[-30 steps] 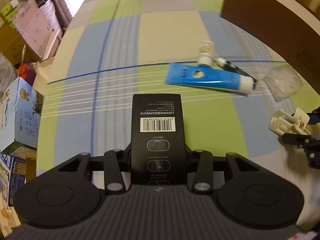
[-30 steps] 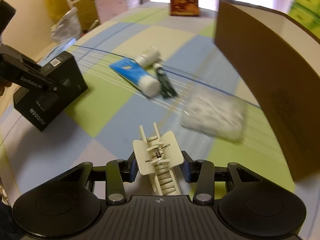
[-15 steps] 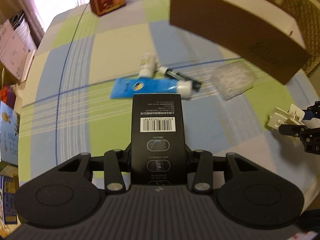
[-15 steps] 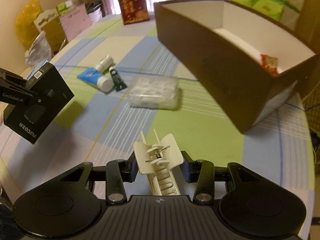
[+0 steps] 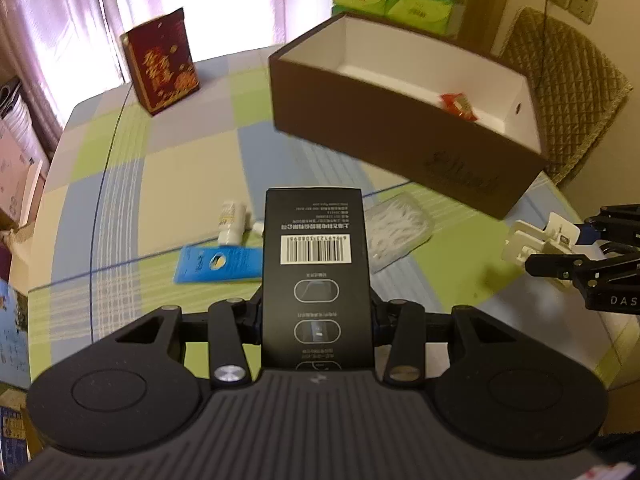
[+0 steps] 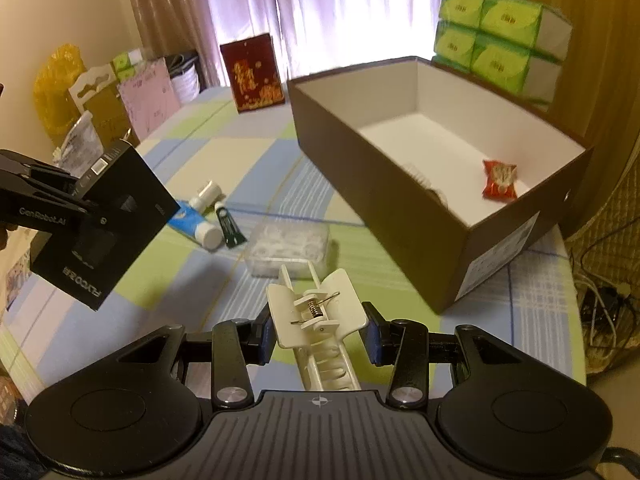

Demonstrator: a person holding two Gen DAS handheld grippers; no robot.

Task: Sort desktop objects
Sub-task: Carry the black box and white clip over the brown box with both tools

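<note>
We hold a black carton (image 5: 316, 280) clamped in the left gripper (image 5: 316, 312), its pads pressed on both long sides, the barcoded face toward the camera and the whole thing lifted clear of the checked tablecloth (image 5: 192, 168). In the right gripper (image 6: 318, 332) we pinch a cream hair claw clip (image 6: 318, 312) by its wings, spring uppermost, also off the cloth.

Ahead stands the open brown storage box (image 6: 360, 168), white inside, with one red snack packet (image 6: 500, 180) lying near its right end; most of its floor is bare. Its near long rim faces us and its right corner sits close to the table's rounded edge.

Between us and the box lie a clear plastic case (image 6: 288, 248), a blue tube (image 6: 196, 224), a small dark green tube (image 6: 228, 224) and a white bottle (image 6: 206, 194), clustered together left of centre; whether the tubes touch each other we cannot quite tell. The green and blue squares near us are bare. A red gift box (image 6: 254, 74) stands upright at the far edge.
</note>
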